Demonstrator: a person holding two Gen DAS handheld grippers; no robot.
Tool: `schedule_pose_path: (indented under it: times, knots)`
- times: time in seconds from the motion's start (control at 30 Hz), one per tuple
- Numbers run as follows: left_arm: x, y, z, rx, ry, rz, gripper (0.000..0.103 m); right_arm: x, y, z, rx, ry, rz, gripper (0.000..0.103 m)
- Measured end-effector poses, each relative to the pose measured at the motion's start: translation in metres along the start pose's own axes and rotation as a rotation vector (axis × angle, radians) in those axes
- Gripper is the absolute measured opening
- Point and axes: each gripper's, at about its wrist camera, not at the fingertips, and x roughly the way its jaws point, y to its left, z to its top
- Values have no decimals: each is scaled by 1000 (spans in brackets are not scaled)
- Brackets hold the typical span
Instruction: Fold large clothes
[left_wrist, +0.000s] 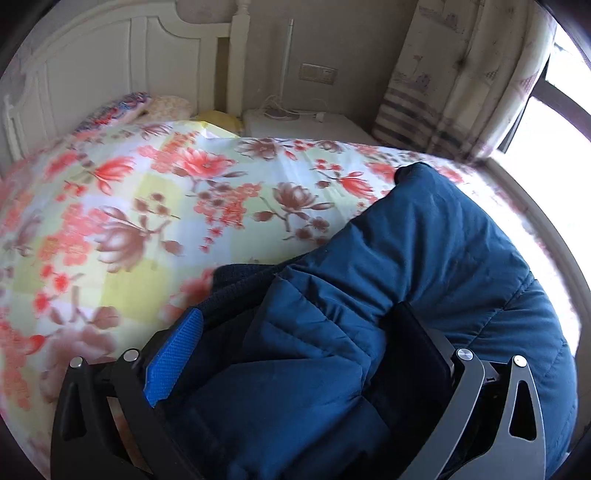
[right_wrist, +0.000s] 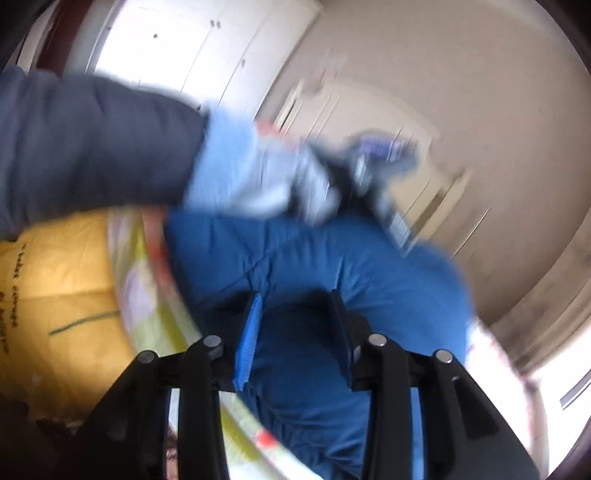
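On the floral bedspread (left_wrist: 155, 206), the left gripper (left_wrist: 295, 347) has its fingers clenched on a thick bunch of the blue quilted jacket (left_wrist: 424, 240), the right gripper (right_wrist: 295, 325) likewise pinches a fold, so both should probably lift evenly to keep the fold square.

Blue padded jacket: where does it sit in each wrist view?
Left wrist: blue padded jacket fills the lower right, bunched between the left claw pads.
Right wrist: it fills the centre, running between the right claw pads.
Shared landmark: floral bedspread.
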Motion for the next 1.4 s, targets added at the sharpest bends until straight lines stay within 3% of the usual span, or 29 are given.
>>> schedule_pose_path:
  times: [0.03, 0.07, 0.13, 0.3, 0.4, 0.47, 0.57, 0.63, 0.73, 0.87, 0.97, 1.17, 1.23, 1.27, 1.33, 1.4]
  knots:
    - [-7, -5, 2, 26, -6, 64, 99, 4, 0, 1, 7, 7, 10, 38]
    - [-21, -15, 4, 62, -24, 176, 99, 9, -5, 2, 22, 19, 20, 38]
    - [-48, -25, 4, 60, -66, 283, 99, 8, -6, 3, 35, 36, 31, 38]
    - [-110, -44, -27, -63, -192, 252, 99, 11, -1, -2, 39, 24, 39, 38]
    - [-85, -44, -48, -80, -157, 326, 99, 21, -14, -4, 38, 22, 40, 38]
    - [-73, -38, -57, -111, -170, 299, 99, 14, -19, -3, 31, 22, 58, 40]
    - [-70, -33, -56, -134, -177, 289, 99, -10, -31, -3, 0, -18, 193, 42]
    - [-70, -37, -57, -111, -189, 319, 99, -21, -51, -6, 9, -45, 182, 42]
    - [-71, -42, -61, -97, -213, 354, 99, -23, -117, -12, 160, -82, 140, 42]
    - [-71, -40, -62, -101, -207, 345, 99, 20, -228, -19, 488, -53, 84, 45]
    - [-69, -36, -61, -112, -191, 320, 99, 63, -277, -7, 587, 6, 112, 45]
    - [-64, -32, -61, -130, -170, 298, 99, 149, -303, 33, 525, 105, 132, 47]
    - [-60, -27, -59, -143, -151, 284, 99, 191, -303, 29, 482, 221, 145, 55]
    - [-59, -25, -59, -151, -143, 265, 99, 220, -300, 14, 511, 312, 223, 55]
    - [-57, -22, -59, -161, -134, 240, 99, 234, -303, 3, 581, 311, 279, 56]
    - [-56, -20, -60, -170, -131, 223, 99, 234, -302, 8, 544, 334, 273, 56]
